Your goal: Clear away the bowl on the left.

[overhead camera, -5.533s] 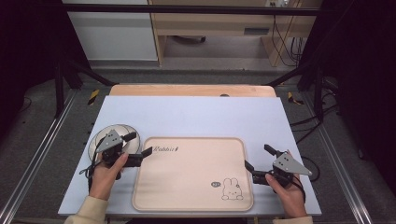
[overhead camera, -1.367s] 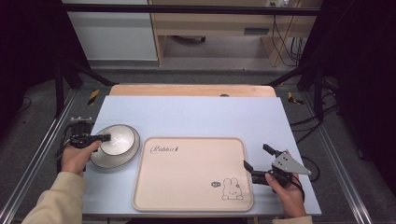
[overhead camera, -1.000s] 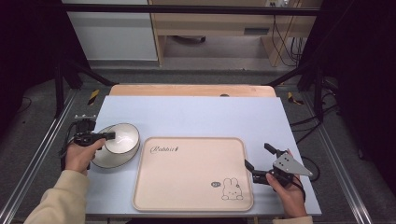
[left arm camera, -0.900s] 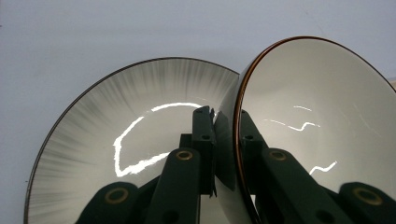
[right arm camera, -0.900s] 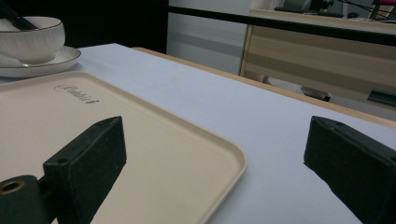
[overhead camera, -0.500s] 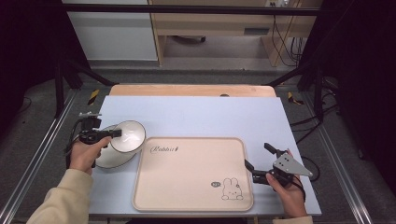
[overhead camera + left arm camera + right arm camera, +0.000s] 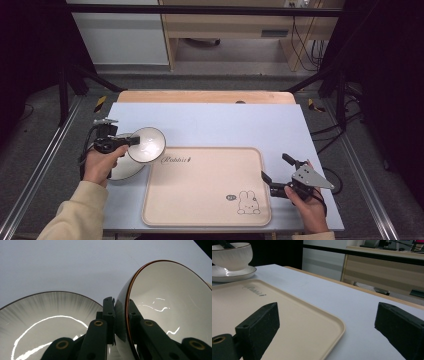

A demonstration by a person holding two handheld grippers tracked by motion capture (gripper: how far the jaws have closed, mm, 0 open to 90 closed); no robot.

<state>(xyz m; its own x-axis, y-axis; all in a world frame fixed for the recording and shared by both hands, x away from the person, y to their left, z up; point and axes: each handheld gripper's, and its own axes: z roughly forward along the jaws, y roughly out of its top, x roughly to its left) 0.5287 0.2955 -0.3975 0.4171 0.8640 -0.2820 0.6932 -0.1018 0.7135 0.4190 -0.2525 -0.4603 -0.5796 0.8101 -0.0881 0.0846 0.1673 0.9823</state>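
Jaws of L gripper (image 7: 119, 322) pinch empty bowl (image 7: 147, 144) rim, over plate (image 7: 122, 167).

**Right gripper view: jaws wide over tray corner**

Jaws spread wide, nothing between. Beige tray (image 7: 287, 315) corner below, lying on pale bench (image 7: 352, 302). Far left: white bowl (image 7: 233, 256) sitting on saucer (image 7: 234, 273), just beyond tray edge.

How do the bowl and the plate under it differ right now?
The bowl is deep; the plate is shallow. The left tool is shut on the bowl's rim and holds it above the plate, which lies on the table. In the left gripper view the bowl tilts. Both are white with dark rims.
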